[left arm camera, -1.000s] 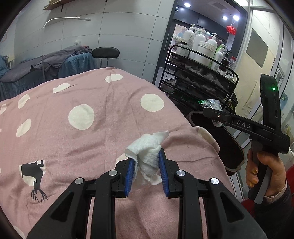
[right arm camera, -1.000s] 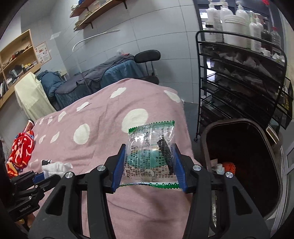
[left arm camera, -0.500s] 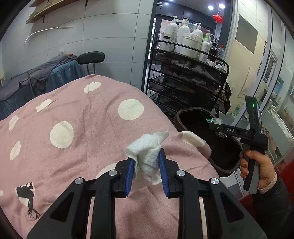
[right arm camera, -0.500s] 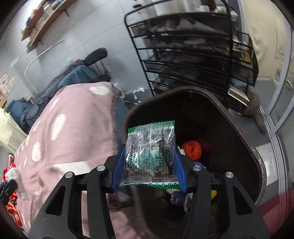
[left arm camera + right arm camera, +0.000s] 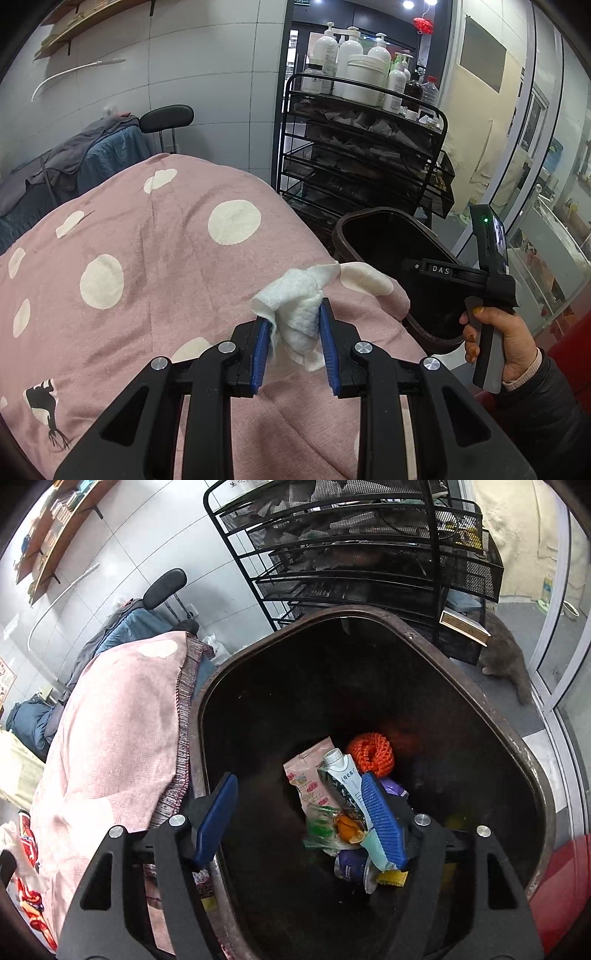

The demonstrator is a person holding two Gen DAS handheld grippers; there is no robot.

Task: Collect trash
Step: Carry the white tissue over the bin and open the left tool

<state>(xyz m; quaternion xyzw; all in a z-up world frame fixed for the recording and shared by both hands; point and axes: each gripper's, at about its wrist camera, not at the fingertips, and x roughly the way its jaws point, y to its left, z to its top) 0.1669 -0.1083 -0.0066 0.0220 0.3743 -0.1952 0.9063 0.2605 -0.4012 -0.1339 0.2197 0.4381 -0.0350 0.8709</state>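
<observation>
Right tool (image 5: 299,816), jaws just opening empty over the bin (image 5: 532,760), is finishing its drop while left tool (image 5: 293,341) is gripping a tissue (image 5: 295,314) awaiting disposal.

The right tool (image 5: 299,818) is hanging over the open trash bin (image 5: 532,760), its jaws having just been opening, nothing between them; wrappers (image 5: 308,775) are lying at the bin's bottom.

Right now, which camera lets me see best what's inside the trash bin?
The right wrist view: it looks straight down into the trash bin, showing the orange net ball and a carton. The left wrist view shows only the bin's rim and dark inside.
</observation>
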